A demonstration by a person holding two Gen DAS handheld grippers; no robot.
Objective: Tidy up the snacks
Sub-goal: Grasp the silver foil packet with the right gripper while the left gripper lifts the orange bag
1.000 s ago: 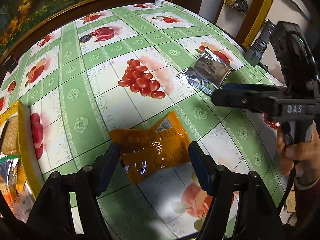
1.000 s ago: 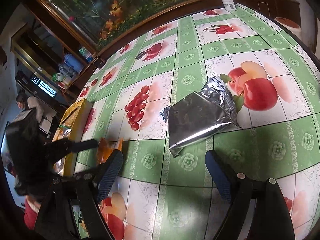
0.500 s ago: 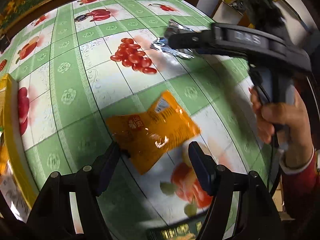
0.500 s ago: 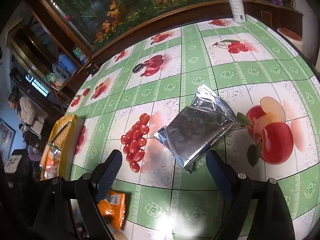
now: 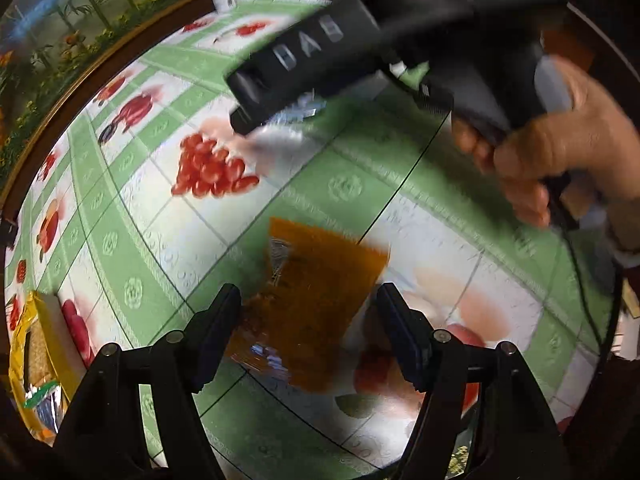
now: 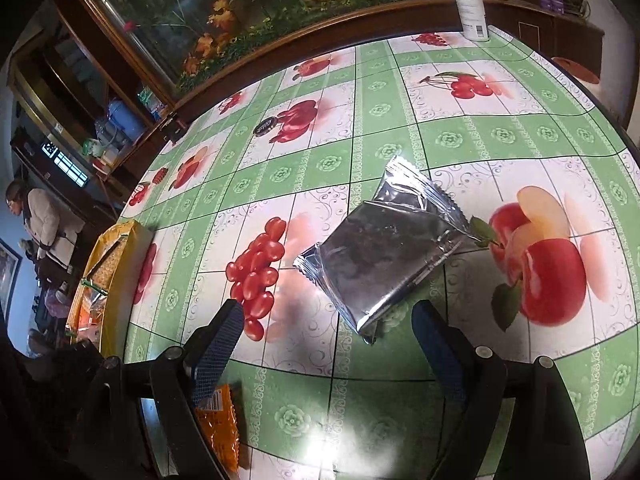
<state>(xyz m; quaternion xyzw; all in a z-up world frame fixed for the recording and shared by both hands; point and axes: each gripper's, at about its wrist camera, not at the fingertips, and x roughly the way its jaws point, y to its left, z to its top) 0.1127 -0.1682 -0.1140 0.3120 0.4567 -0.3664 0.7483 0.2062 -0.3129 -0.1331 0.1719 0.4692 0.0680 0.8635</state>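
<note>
Table [image 6: 520, 128] under green fruit-print oilcloth; flower mural behind. Silver pack [image 6: 384, 256] flat just ahead of right gripper [image 6: 328, 344], jaws wide, nothing between; long axis diagonal, far end right. Orange pack [image 5: 316, 304] between spread left gripper [image 5: 308, 320] fingers (blurred, contact unclear), nearer than before.

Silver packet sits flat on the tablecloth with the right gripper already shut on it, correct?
Not quite. The silver packet does lie flat on the tablecloth, but the right gripper is open, its fingers wide apart and just short of the packet's near end. The right wrist view shows this.
</note>
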